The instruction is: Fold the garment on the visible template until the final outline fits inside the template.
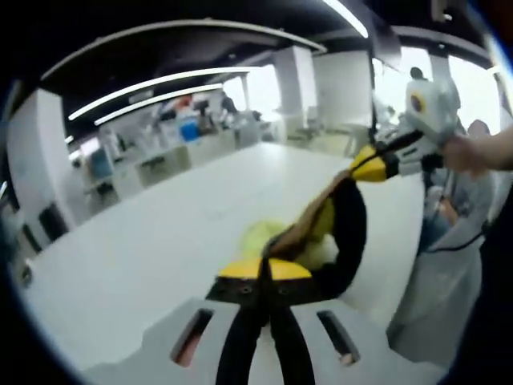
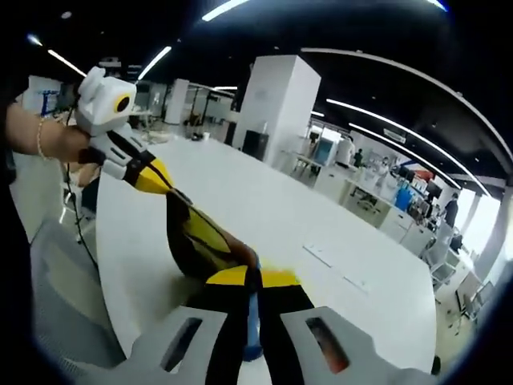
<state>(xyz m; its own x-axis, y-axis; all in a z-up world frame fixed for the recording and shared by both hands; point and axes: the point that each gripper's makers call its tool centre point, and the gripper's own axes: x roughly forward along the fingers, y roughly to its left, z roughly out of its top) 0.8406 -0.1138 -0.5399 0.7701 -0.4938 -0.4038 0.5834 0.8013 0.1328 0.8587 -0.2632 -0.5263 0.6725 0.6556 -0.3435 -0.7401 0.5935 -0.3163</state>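
Holding the garment (image 1: pixel 341 220) stretched between both claws, you have it lifted off the white counter (image 1: pixel 160 233). In the left gripper view the left claw (image 1: pixel 265 273) rises from the bottom centre, its yellow-tipped jaws pressed together on one end of the cloth. The fabric, dark with yellow and a brownish edge, runs up and to the right to the right claw (image 1: pixel 377 164), which a hand (image 1: pixel 469 152) holds at the upper right.

In the right gripper view the picture mirrors: the right claw (image 2: pixel 252 279) at bottom centre is clamped on the garment (image 2: pixel 196 237), and the cloth slopes up to the left claw (image 2: pixel 156 178) in the upper left, held by a hand (image 2: pixel 60 144) with a bracelet at the wrist.

Reading of the hold: gripping two opposite ends and pulling them apart keeps the cloth taut and off the surface, likely so it can be spread flat before any fold.

No template outline is clear on the counter (image 2: pixel 272 216); faint marks show right of centre in the right gripper view, too small to identify. Folding looks not yet started. A pale yellow-green patch sits under the cloth in the left gripper view; blurred, cannot tell what it is.
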